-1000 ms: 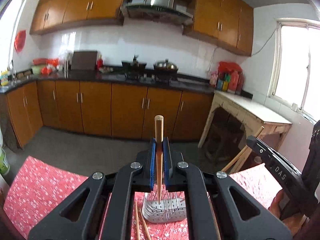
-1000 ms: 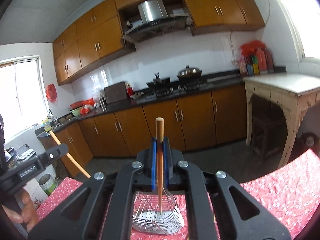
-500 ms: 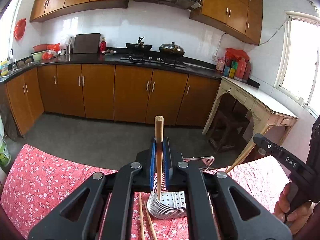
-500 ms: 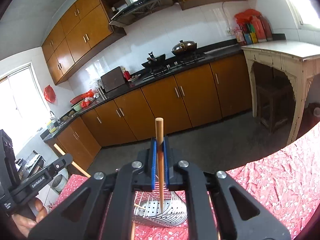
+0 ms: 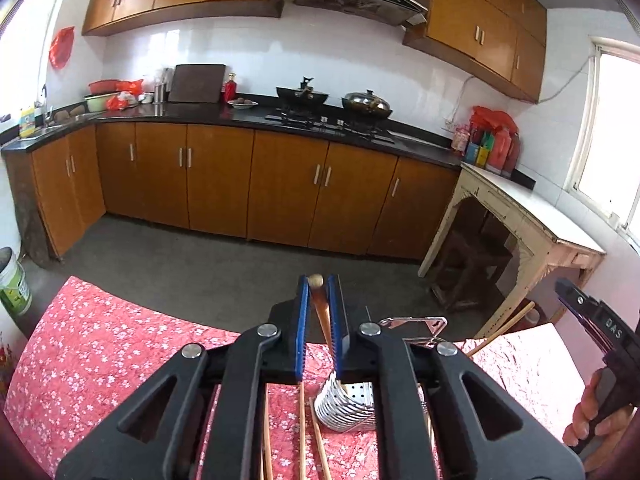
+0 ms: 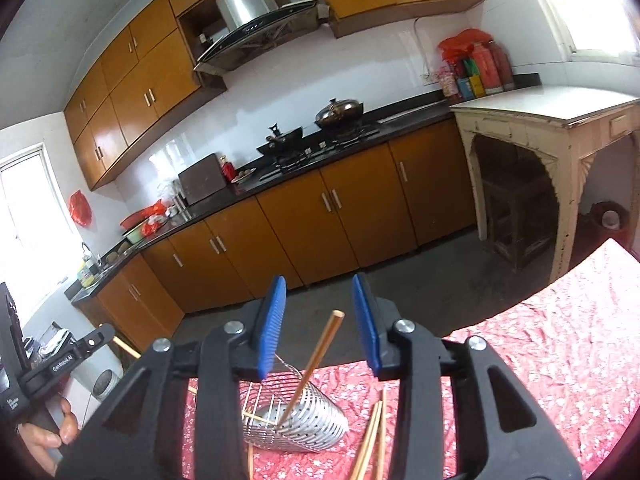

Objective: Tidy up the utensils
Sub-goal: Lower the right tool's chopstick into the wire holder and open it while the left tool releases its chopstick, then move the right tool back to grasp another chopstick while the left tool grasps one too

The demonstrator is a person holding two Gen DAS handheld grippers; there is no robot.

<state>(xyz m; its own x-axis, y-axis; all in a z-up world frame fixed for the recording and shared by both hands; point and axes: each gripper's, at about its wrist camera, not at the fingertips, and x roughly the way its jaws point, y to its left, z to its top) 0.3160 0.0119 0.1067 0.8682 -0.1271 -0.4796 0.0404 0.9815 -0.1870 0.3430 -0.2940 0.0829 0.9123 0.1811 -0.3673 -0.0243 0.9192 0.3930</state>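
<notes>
A perforated steel utensil holder (image 5: pixel 348 406) stands on the red floral tablecloth (image 5: pixel 100 360); it also shows in the right wrist view (image 6: pixel 296 420). My left gripper (image 5: pixel 319 320) has its jaws slightly apart, with a wooden chopstick (image 5: pixel 322 308) leaning between the blue pads, its lower end in the holder. My right gripper (image 6: pixel 320 320) is open above the holder. A chopstick (image 6: pixel 316 364) stands free between its pads, tip in the holder. Loose chopsticks (image 6: pixel 370 440) lie on the cloth beside the holder, also seen in the left wrist view (image 5: pixel 302 432).
The table's far edge (image 5: pixel 172 316) drops to a grey kitchen floor. Brown cabinets (image 5: pixel 256 184) and a cream side table (image 5: pixel 532 220) stand beyond. The other hand-held gripper shows at the right edge of the left wrist view (image 5: pixel 600 328).
My right gripper has opened and let go of its chopstick, which now leans in the holder. My left gripper's jaws have loosened and its chopstick has tilted and slid lower.
</notes>
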